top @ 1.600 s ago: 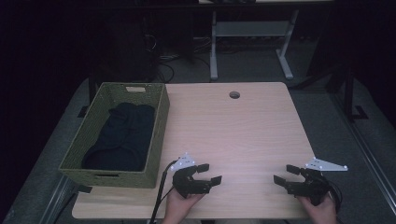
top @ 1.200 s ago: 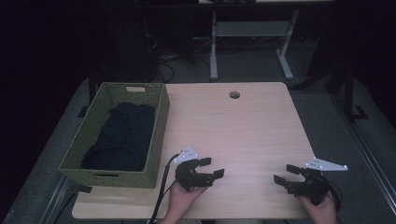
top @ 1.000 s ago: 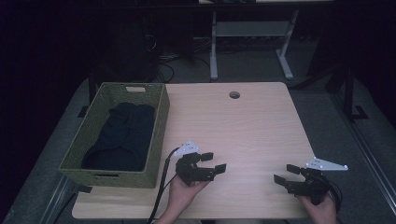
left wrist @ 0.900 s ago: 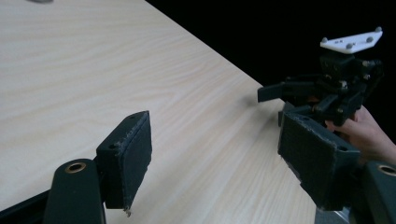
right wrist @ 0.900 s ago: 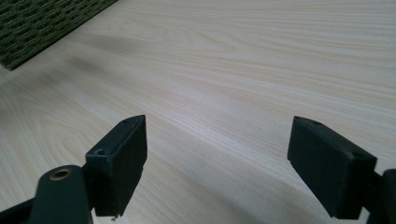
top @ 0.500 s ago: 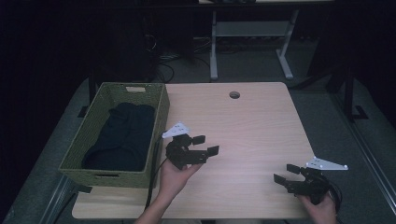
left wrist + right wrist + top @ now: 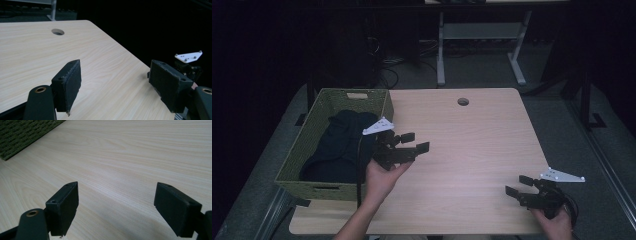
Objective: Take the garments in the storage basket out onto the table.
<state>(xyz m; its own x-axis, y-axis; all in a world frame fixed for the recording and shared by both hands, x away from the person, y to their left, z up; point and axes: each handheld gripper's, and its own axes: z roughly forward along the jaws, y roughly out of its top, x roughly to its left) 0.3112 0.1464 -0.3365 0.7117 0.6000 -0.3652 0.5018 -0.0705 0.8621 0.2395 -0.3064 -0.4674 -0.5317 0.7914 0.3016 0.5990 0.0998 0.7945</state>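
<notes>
Bench (image 7: 472, 150): light wood top with a round hole (image 7: 463, 101) near its far edge; bare wood runs between the two tools.
Basket (image 7: 297, 160): green woven, rectangular, standing on the left end of the bench, a handle slot in its far wall and another in its near wall.
Cloth (image 7: 339, 145): dark fabric, bunched, lying inside the basket and covering most of its floor.
Left tool (image 7: 412, 142): held in the person's left hand (image 7: 379, 177), lifted above the bench just beside the basket's right wall; its jaws point to the right, away from the basket, and stand wide apart with nothing between them. A grey three-cornered plate sits on top of it, close over the basket's rim, and its cable hangs down beside the forearm.
Left tool, own view: two black padded jaws well spread, the bench and its hole beyond them, and the other tool's pale plate far off at the right.
Right tool (image 7: 519, 186): held in the right hand (image 7: 557, 225) low at the near right corner of the bench, jaws pointing left and spread wide, gripping nothing.
Right tool, own view: both pads apart over bare wood; a corner of the green basket (image 7: 22, 135) sits at the upper left.
Spacing: the tools are well apart; the cloth lies nearest the left one, untouched.
</notes>
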